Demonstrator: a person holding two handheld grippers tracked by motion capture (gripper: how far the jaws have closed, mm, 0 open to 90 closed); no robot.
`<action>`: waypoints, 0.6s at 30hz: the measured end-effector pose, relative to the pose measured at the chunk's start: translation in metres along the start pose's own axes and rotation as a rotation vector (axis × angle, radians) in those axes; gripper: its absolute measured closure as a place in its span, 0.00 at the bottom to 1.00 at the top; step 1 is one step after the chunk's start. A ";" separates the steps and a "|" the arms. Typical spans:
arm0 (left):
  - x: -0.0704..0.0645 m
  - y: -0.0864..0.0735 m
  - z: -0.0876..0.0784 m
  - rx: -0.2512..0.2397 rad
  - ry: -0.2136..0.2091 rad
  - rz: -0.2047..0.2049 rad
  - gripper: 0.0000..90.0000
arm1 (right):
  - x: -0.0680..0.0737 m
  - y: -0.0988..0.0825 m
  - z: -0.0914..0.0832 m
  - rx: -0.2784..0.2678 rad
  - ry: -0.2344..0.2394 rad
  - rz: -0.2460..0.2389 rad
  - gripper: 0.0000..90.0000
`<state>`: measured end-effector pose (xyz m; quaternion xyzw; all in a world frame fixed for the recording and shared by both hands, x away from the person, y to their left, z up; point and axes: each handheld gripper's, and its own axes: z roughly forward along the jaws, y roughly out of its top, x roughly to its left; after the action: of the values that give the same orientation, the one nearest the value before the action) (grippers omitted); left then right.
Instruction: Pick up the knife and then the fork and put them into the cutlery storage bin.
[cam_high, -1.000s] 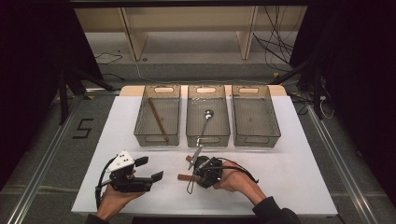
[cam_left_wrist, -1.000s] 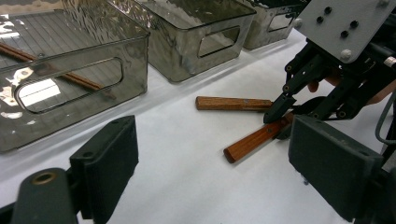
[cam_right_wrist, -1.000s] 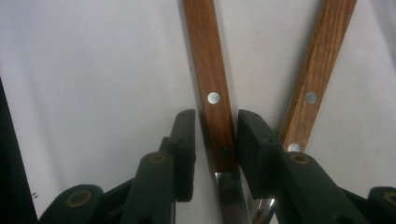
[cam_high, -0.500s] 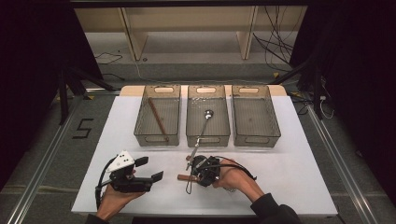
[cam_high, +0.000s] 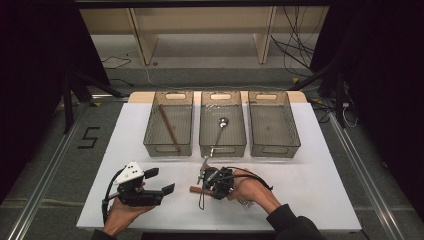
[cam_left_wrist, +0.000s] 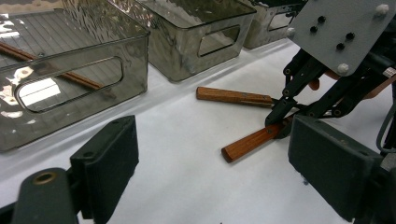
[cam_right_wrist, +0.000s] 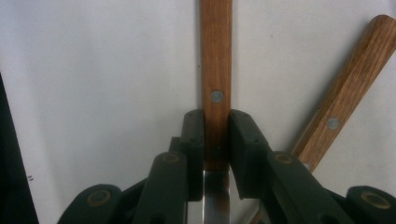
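1. Gripping a wooden-handled utensil (cam_right_wrist: 216, 93) on the white table (cam_high: 320, 185), the right gripper (cam_right_wrist: 216, 140) has just been closing its jaws on the handle; the blade end is hidden beneath.
2. A second wooden handle (cam_right_wrist: 348, 93) lies beside, cut off.
3. The left gripper (cam_left_wrist: 210, 158) hovers wide open.

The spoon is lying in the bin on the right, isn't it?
Not the right one. The high view shows the spoon lying in the middle bin; the right bin looks bare, and the left bin holds a wooden stick.
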<state>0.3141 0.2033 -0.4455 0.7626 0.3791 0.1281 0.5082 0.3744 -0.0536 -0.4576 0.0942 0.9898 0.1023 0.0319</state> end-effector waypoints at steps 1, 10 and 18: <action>0.000 0.000 0.000 0.002 0.000 0.001 0.17 | 0.000 0.000 0.000 -0.002 -0.003 0.001 0.86; 0.000 0.000 0.000 0.003 0.001 0.001 0.17 | 0.000 -0.002 -0.009 -0.049 -0.021 0.016 0.86; 0.000 0.000 0.000 0.000 0.002 -0.001 0.17 | -0.008 -0.009 -0.029 -0.159 -0.049 0.079 0.87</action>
<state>0.3140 0.2035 -0.4453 0.7622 0.3801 0.1288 0.5080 0.3785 -0.0695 -0.4311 0.1330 0.9729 0.1795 0.0592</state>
